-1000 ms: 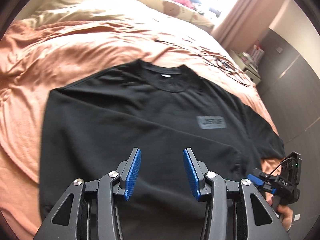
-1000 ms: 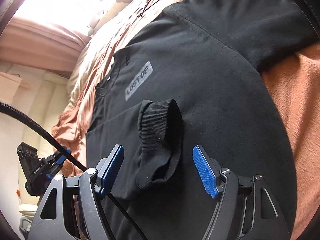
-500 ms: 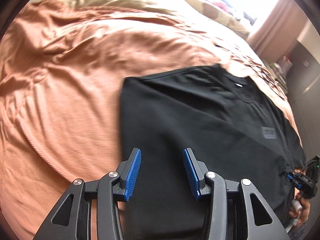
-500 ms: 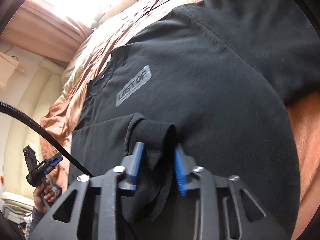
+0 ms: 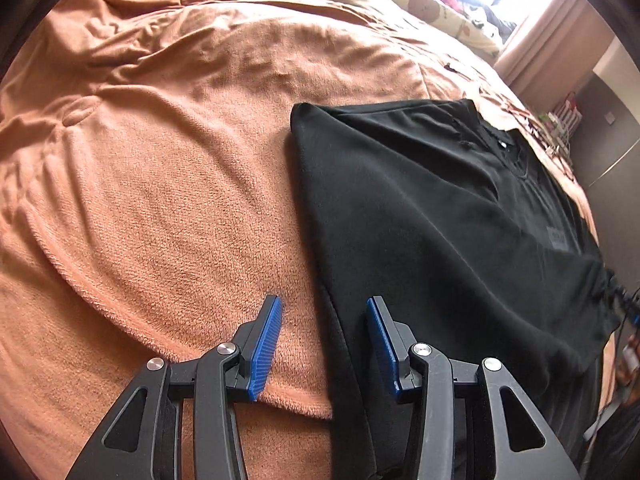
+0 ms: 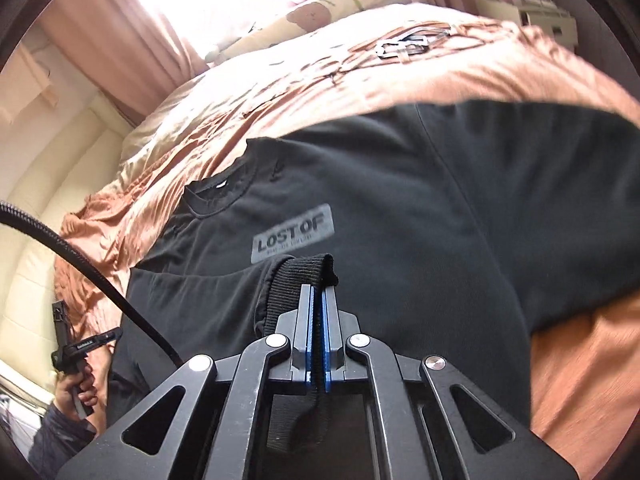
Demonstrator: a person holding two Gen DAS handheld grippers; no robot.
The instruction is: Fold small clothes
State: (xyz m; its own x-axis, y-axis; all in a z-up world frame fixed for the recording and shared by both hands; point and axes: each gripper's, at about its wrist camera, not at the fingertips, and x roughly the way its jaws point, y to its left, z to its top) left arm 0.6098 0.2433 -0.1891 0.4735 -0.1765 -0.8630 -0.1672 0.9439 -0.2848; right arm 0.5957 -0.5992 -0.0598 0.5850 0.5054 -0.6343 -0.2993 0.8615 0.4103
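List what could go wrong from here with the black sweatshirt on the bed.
1. The right gripper pinches only the ribbed cuff; pulling hard might slip it out or stretch it.
2. The left gripper is open astride the black sweatshirt edge; closing now may also catch the orange blanket.
3. The black cable crosses the shirt and might snag.

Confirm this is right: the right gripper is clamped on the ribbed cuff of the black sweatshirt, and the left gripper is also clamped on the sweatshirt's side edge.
Not quite. The right gripper is clamped on the ribbed cuff of the black sweatshirt, but the left gripper is open: the left wrist view shows its pads apart over the sweatshirt's side edge and orange blanket, gripping nothing.
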